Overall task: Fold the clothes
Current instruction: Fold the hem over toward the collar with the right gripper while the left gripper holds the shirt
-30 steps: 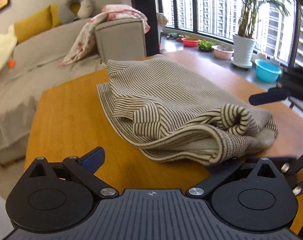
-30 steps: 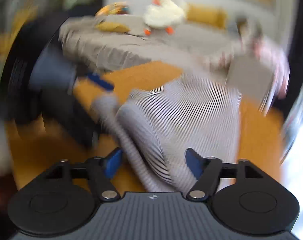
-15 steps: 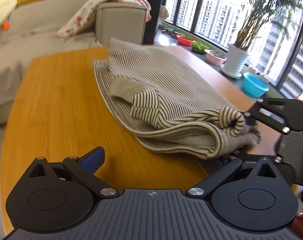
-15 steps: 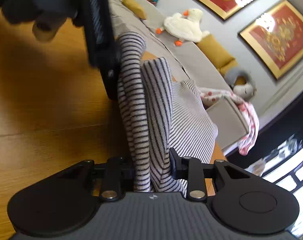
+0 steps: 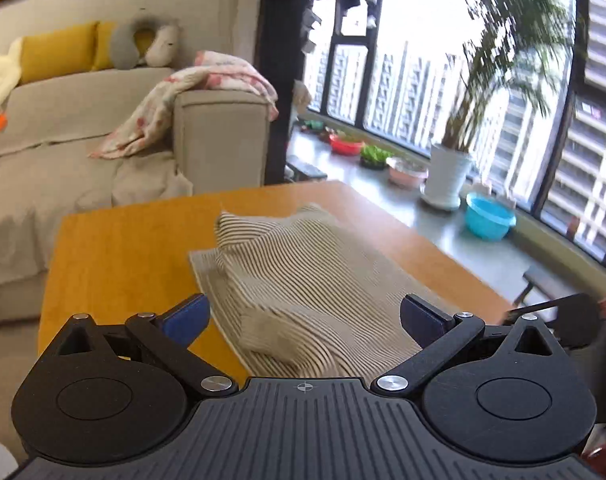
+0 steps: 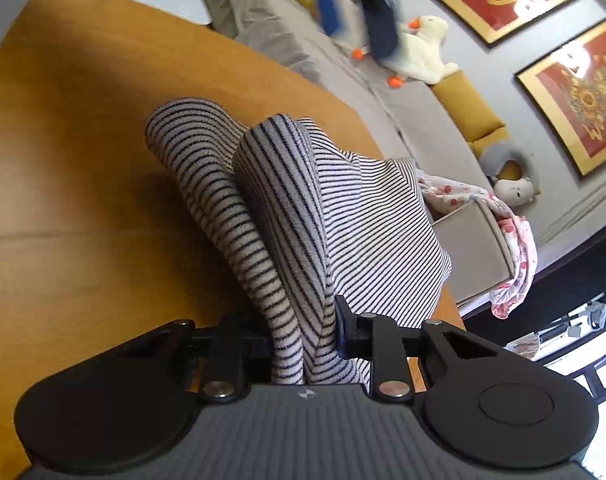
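Note:
A beige sweater with dark stripes [image 5: 315, 280] lies crumpled on the orange wooden table [image 5: 123, 248]. My left gripper [image 5: 305, 320] hovers open above its near edge, blue pads wide apart and touching no cloth. In the right wrist view a bunched fold of the sweater [image 6: 287, 220] runs up between the jaws of my right gripper [image 6: 303, 340]. Those jaws are closing and press on the fold from both sides. Part of the right gripper's dark frame [image 5: 563, 316] shows at the left view's right edge.
A grey sofa [image 5: 83, 120] with a flowered blanket [image 5: 191, 96] over its arm stands behind the table. A window ledge holds a potted plant [image 5: 447, 176] and coloured bowls [image 5: 489, 222]. Bare tabletop [image 6: 83, 160] lies left of the sweater.
My left gripper has risen and drawn back, so both its pads now show over the sweater. My right gripper has rolled and its jaws have come together on the bunched fold.

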